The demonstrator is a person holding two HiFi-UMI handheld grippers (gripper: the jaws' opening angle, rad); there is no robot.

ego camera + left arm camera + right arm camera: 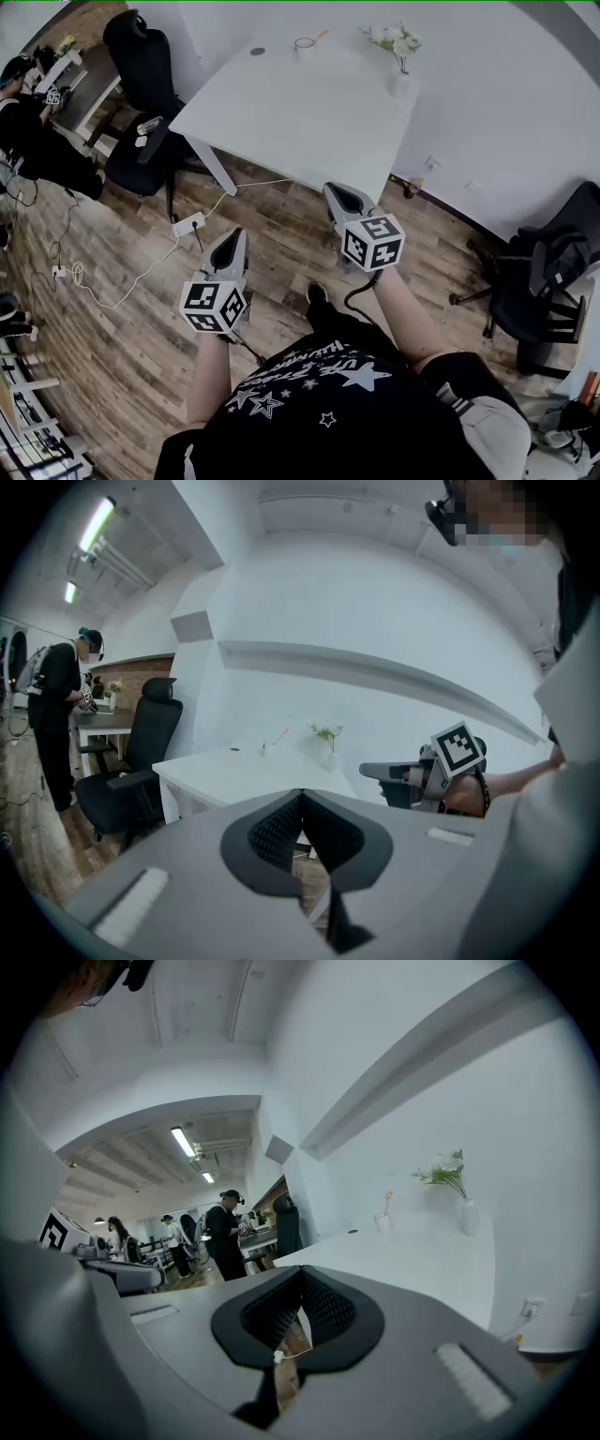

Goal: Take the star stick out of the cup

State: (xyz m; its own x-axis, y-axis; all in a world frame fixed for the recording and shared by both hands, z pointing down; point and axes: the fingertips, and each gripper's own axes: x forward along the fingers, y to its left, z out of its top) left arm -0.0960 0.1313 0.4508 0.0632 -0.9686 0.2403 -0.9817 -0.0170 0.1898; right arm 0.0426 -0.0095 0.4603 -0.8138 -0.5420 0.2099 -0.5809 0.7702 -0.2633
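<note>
We had the small white cup (305,45) at the 12 o'clock edge of the smooth white table (281,122), with the thin orange star stick (320,37) leaning out toward 2 o'clock. A vase (401,77) of pale flowers sat at the cup's 3 o'clock. Our left gripper (234,239) and right gripper (336,192) hung over the wood-plank floor (122,244), well short of the table, jaws pressed together on nothing.
</note>
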